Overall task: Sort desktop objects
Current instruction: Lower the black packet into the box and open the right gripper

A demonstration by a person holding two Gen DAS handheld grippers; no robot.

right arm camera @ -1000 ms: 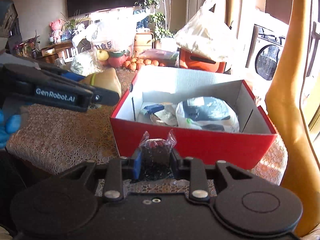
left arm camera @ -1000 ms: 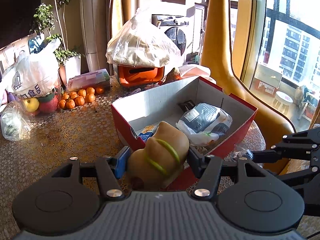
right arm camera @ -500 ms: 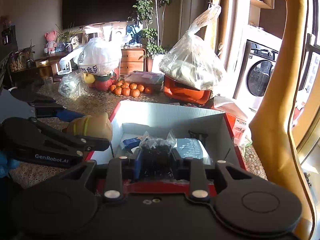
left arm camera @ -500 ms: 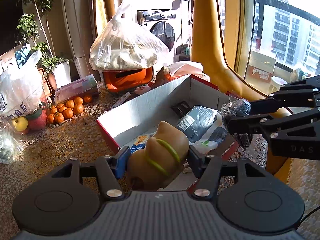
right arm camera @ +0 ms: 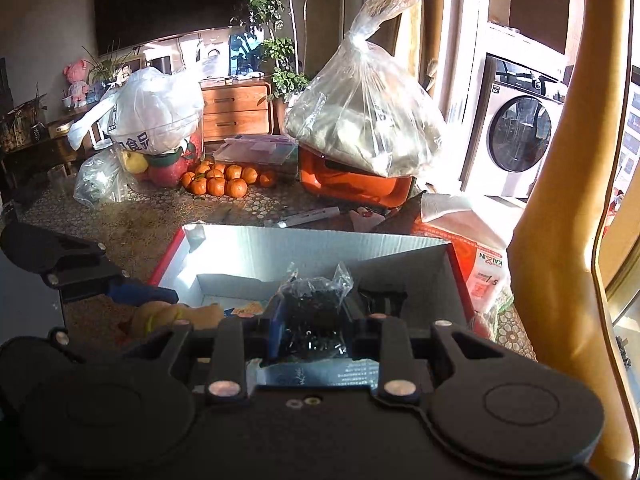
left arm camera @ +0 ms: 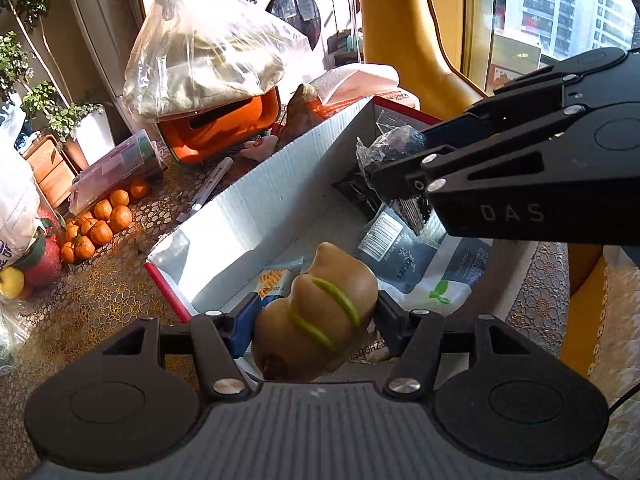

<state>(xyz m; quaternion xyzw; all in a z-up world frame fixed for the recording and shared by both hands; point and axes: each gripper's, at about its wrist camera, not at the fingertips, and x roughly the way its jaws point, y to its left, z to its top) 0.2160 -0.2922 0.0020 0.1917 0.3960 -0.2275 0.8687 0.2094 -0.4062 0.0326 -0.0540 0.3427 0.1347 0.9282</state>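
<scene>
My left gripper (left arm camera: 316,316) is shut on a tan gourd-shaped toy (left arm camera: 320,320) with green stripes, held over the near left corner of the red cardboard box (left arm camera: 256,208). My right gripper (right arm camera: 314,316) is shut on a small clear bag of dark bits (right arm camera: 316,304), held above the box (right arm camera: 320,244). In the left wrist view the right gripper (left arm camera: 384,176) reaches in from the right with the bag (left arm camera: 392,148). The toy (right arm camera: 176,316) shows low left in the right wrist view. Packets (left arm camera: 416,256) lie inside the box.
Behind the box stand an orange container (right arm camera: 352,184) under a clear plastic bag (right arm camera: 360,120), a pile of tangerines (right arm camera: 224,180), a white bag over fruit (right arm camera: 152,116), a marker (right arm camera: 308,216) and a yellow chair (right arm camera: 568,240) at the right.
Both grippers have moved forward over the box with their objects. The right gripper has come further in above the box's middle, the left over its near left corner.
</scene>
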